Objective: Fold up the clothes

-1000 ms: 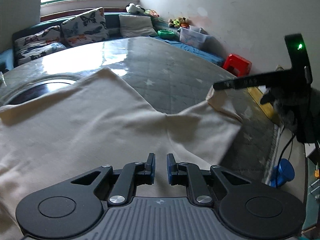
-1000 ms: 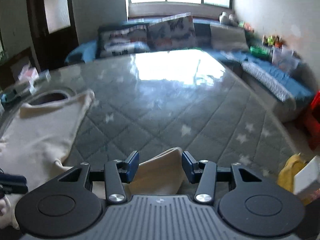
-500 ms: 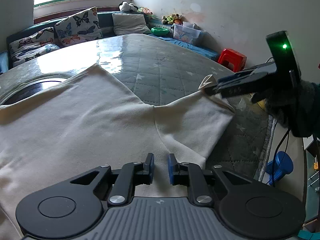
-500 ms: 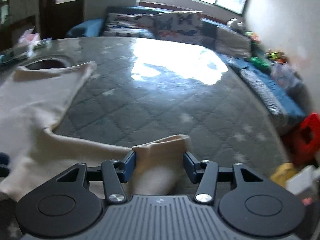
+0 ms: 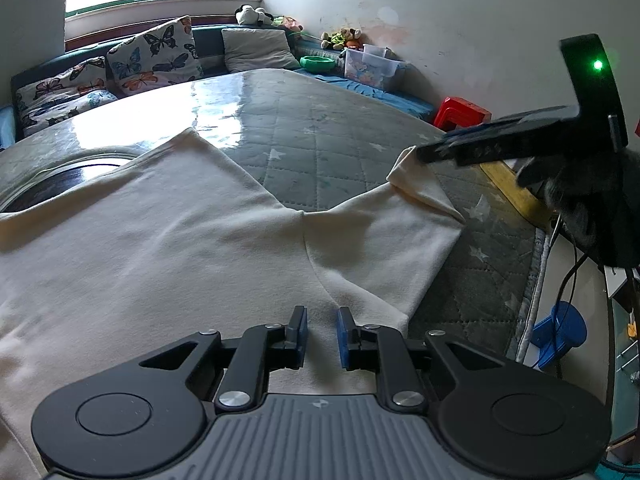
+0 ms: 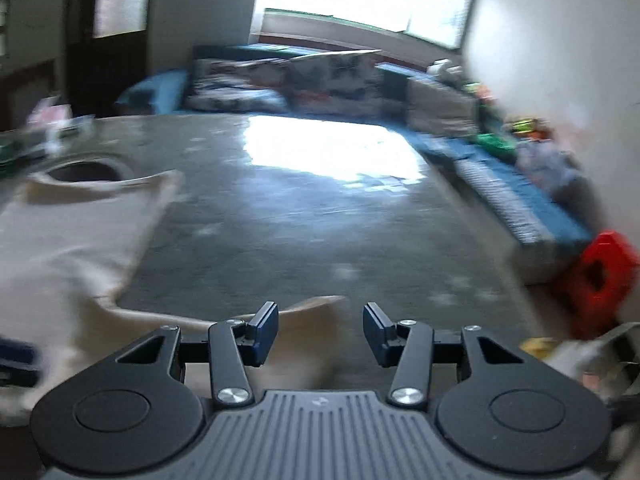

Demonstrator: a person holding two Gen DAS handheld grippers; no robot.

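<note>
A cream T-shirt (image 5: 160,248) lies spread on the grey quilted mattress (image 5: 340,140). My left gripper (image 5: 321,330) sits low over its near hem. The jaws stand a narrow gap apart, flat cloth shows through the gap, and no fold is pinched. My right gripper (image 5: 424,152) comes in from the right, shut on the tip of the sleeve (image 5: 400,216), which it holds raised off the mattress. In the blurred right wrist view the sleeve cloth (image 6: 308,314) arches up between the fingers of the right gripper (image 6: 322,320). The shirt body (image 6: 60,264) lies to the left there.
The mattress edge (image 5: 536,264) drops off at the right, with a blue object (image 5: 560,332) and a red stool (image 5: 464,112) on the floor beyond. Butterfly cushions (image 5: 152,60) and a bench with toys line the far wall. A dark-gloved hand (image 5: 580,200) holds the right gripper.
The right gripper has rolled and shifted slightly, and the sleeve tip it holds is a little higher. Its view is now blurred. The left gripper and the shirt body stay put.
</note>
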